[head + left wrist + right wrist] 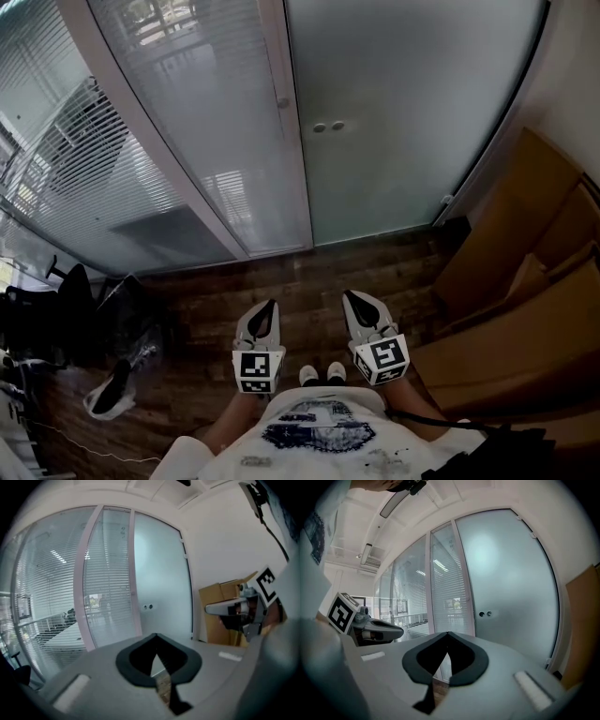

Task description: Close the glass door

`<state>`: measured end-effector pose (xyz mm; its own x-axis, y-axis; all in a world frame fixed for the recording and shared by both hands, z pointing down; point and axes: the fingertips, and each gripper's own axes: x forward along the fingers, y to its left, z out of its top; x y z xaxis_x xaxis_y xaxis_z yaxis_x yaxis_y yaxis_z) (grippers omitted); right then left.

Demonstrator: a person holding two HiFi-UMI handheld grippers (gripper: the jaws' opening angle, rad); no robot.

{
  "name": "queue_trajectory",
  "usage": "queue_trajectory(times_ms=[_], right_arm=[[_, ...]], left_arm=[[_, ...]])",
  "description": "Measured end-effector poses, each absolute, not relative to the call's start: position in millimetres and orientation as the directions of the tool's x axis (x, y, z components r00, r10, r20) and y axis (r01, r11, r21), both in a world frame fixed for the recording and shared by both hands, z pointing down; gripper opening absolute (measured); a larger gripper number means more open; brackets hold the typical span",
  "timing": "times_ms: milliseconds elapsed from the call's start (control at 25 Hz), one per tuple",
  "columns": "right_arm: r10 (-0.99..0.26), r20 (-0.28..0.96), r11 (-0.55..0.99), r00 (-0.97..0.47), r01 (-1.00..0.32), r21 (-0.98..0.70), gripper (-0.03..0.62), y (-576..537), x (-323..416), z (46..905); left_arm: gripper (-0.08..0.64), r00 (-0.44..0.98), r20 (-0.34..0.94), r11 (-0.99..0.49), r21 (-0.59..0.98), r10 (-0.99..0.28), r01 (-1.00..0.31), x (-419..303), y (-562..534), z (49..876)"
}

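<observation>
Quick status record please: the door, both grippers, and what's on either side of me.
door: frosted glass door, looks flush with its frame, no gap visible
hardware: two round fittings near the door's left edge
left gripper: jaws together, empty, held low, not touching the door
right gripper: jaws together, empty, held low, not touching the door
left side: partition with blinds
right side: cardboard boxes
underfoot: wood floor

Your frosted glass door (412,122) runs off the head view's top edge; its two round fittings (328,127) are too small to identify. Cardboard boxes (525,281) are cropped at right; dark clutter (66,319) at left is unreadable.
</observation>
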<state>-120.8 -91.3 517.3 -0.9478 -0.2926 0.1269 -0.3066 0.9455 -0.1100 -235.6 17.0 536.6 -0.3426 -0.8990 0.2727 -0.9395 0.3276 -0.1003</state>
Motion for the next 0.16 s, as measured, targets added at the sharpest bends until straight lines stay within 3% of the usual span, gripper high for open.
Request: queue_trajectory(times_ms=[160], right_arm=[[-0.286, 0.127, 0.947, -0.950, -0.301, -0.112, 0.006, -98.2, -121.1, 520.5]], left_arm=[[0.002, -0.351, 0.272, 0.336, -0.103, -0.896, -0.936, -235.9, 11.5, 538.4]])
